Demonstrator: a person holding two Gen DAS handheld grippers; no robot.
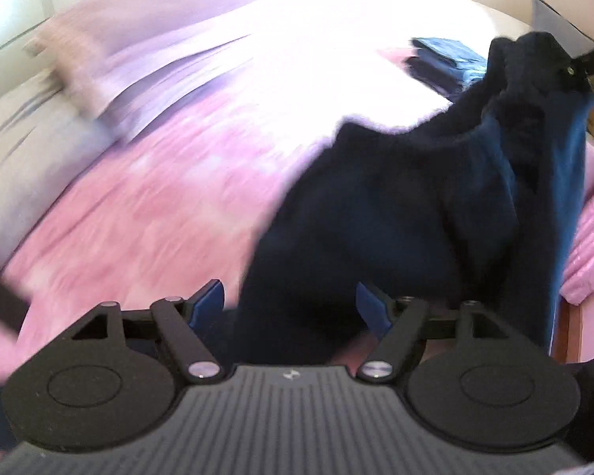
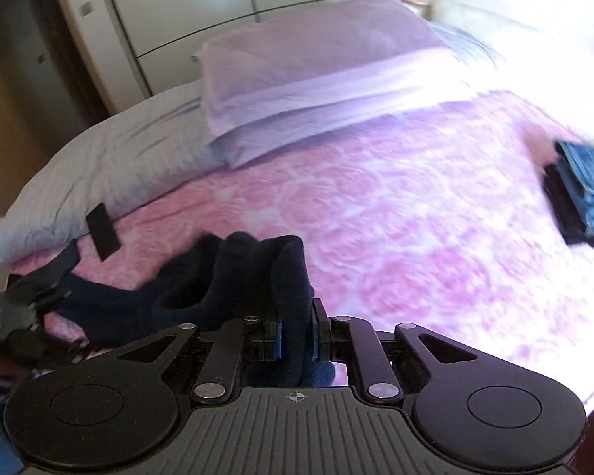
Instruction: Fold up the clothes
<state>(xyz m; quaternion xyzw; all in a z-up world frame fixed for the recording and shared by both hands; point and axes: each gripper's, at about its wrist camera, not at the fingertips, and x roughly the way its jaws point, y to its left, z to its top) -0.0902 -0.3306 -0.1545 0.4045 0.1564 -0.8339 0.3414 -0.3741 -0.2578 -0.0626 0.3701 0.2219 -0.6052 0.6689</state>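
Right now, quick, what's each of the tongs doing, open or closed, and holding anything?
Left tongs: open, nothing clamped; the dark navy garment hangs just ahead between the fingers.
Right tongs: closed on a bunched fold of the dark navy garment.

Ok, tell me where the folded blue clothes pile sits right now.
The folded blue clothes pile lies on the pink bedspread at the far right of the right wrist view, beyond the dark garment held in the right claw.
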